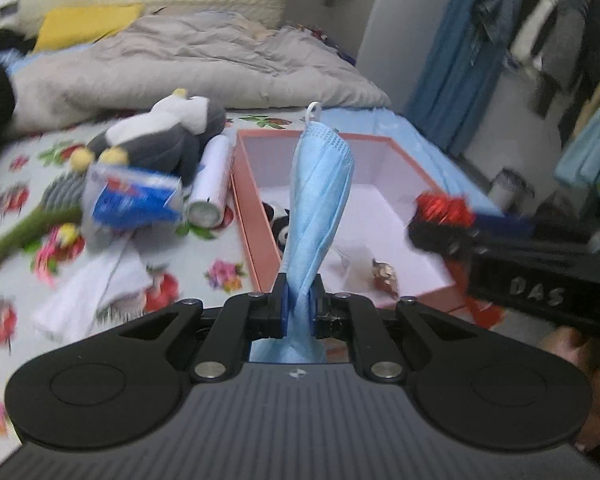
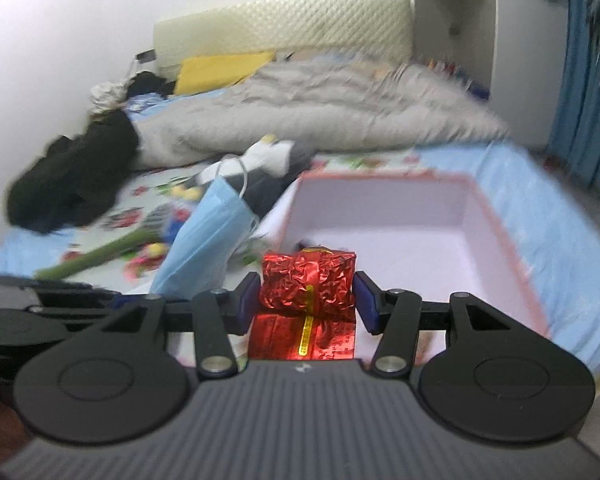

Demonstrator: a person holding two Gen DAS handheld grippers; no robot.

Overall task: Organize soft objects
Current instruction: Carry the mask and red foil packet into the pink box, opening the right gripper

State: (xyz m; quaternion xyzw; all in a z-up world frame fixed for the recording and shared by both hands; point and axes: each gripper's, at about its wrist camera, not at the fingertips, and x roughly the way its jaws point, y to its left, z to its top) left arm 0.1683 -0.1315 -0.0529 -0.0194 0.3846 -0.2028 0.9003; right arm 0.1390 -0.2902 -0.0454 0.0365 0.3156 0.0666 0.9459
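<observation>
My left gripper [image 1: 299, 305] is shut on a light blue face mask [image 1: 320, 196], which stands up twisted in front of the pink box [image 1: 260, 256]. The mask [image 2: 208, 240] also shows at the left of the right wrist view. My right gripper [image 2: 307, 302] is shut on a crinkled red foil packet [image 2: 308, 284], held over the near end of the pink box [image 2: 496, 216]. That packet [image 1: 444, 206] and the right gripper appear at the box's right side in the left wrist view. A small panda toy [image 1: 279, 224] and a little wrapped item [image 1: 385, 276] lie inside the box.
On the flowered bedsheet [image 1: 216, 248] left of the box lie a plush penguin [image 1: 168, 132], a white spray can [image 1: 210, 184], a blue packet [image 1: 136, 200], a green stem [image 1: 24, 232] and white cloth [image 1: 88, 296]. A grey duvet [image 1: 188, 64] is behind. Clothes hang at right.
</observation>
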